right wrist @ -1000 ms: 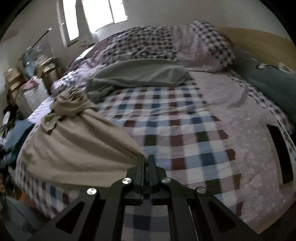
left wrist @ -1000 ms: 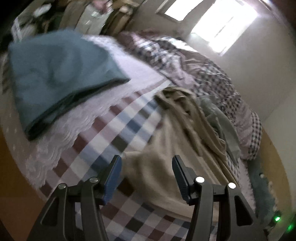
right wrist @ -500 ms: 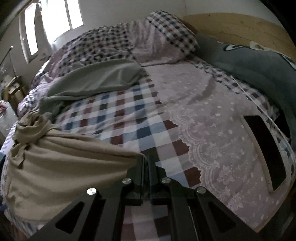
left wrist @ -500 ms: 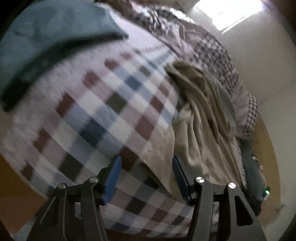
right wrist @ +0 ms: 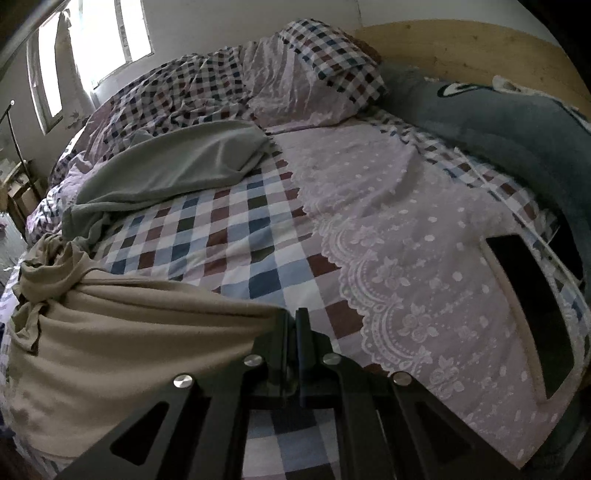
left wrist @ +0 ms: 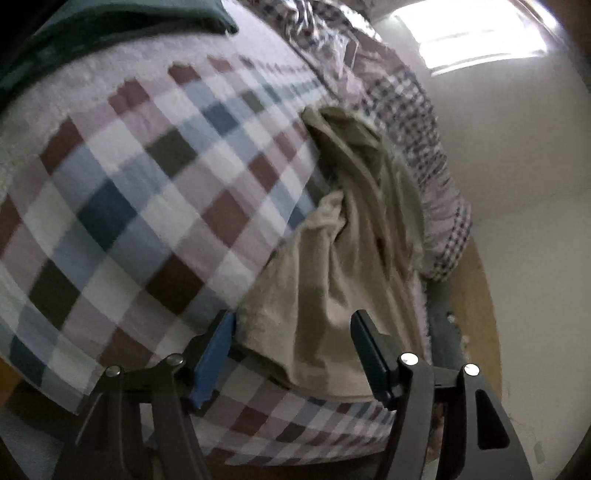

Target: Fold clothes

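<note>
The beige garment (right wrist: pixel 122 332) lies crumpled along the left edge of the bed (right wrist: pixel 258 236), bunched at its far end and pulled taut toward the right gripper (right wrist: pixel 291 321), whose jaws are closed on its corner. The left gripper (left wrist: pixel 291 350) is open, its jaws around the garment's near corner (left wrist: pixel 317 317).

The left wrist view is smearing the checkered bedsheet (left wrist: pixel 155 192) with motion blur, and the dark teal fabric (left wrist: pixel 110 26) is running out of frame at the far left. The right gripper (right wrist: pixel 291 332) is covering the near corner of the beige garment (right wrist: pixel 122 343). Glare is washing out the window (right wrist: pixel 99 37).
</note>
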### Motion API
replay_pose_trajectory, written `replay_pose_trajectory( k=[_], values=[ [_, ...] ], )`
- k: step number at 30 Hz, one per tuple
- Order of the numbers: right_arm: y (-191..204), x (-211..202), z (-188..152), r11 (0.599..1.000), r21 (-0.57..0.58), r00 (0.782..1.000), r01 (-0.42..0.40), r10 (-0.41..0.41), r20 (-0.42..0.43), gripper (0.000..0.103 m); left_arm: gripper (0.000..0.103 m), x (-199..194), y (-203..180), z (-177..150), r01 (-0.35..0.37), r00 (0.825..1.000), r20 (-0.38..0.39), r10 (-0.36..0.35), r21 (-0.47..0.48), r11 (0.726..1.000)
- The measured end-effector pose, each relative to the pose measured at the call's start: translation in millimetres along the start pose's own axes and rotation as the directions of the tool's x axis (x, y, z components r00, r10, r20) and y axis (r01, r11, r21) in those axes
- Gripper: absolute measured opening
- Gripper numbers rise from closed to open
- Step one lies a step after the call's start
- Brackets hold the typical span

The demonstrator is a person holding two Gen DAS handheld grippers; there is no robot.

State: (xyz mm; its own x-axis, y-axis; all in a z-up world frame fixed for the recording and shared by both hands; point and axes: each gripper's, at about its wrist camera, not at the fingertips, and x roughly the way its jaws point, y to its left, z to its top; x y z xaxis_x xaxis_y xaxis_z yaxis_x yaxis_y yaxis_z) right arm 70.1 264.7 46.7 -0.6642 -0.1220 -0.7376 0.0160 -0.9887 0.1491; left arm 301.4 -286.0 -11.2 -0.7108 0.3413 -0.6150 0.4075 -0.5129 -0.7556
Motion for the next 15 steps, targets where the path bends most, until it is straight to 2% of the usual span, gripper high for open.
replay_pose_trajectory(
  k=[1,2,3,4,7,10,15],
  values=[
    [0.5,0.3,-0.7,1.0,-0.002,1.0,-0.001,0.001,-0.004,0.002,0.056,0.3,-0.1,0.3,-0.019,1.0,0.003,0.019,0.001,1.0],
    [1.1,0.6,-1.3,1.0,-0.004,1.0,-0.003,0.003,-0.008,0.002,0.029,0.7,-0.2,0.7,-0.039,0.999,0.006,0.039,0.003,0.999],
    [1.6,0.7,-2.1,1.0,-0.007,1.0,-0.005,0.005,-0.013,0.002,0.009,1.0,-0.3,1.0,-0.058,0.998,0.01,0.058,0.004,0.998],
    [2.3,0.1,-3.2,1.0,-0.01,1.0,-0.009,0.009,-0.017,0.002,0.005,0.0,0.3,1.6,-0.07,0.997,0.019,0.07,0.0,0.998],
    [3.8,-6.8,-9.1,1.0,-0.012,0.999,-0.028,0.027,-0.027,0.002,0.004,-14.7,3.1,2.6,-0.053,0.995,0.081,0.053,-0.009,0.999],
    [5.8,-29.8,-18.7,0.998,-0.003,0.997,-0.069,0.069,-0.028,0.002,0.003,-32.4,-4.1,3.9,-0.053,0.988,0.148,0.048,0.025,0.998],
    [11.1,-70.5,-37.2,0.991,0.007,0.991,-0.132,0.132,-0.026,0.002,0.003,-62.5,1.0,8.2,-0.05,0.974,0.221,0.048,0.002,0.999]
  ],
)
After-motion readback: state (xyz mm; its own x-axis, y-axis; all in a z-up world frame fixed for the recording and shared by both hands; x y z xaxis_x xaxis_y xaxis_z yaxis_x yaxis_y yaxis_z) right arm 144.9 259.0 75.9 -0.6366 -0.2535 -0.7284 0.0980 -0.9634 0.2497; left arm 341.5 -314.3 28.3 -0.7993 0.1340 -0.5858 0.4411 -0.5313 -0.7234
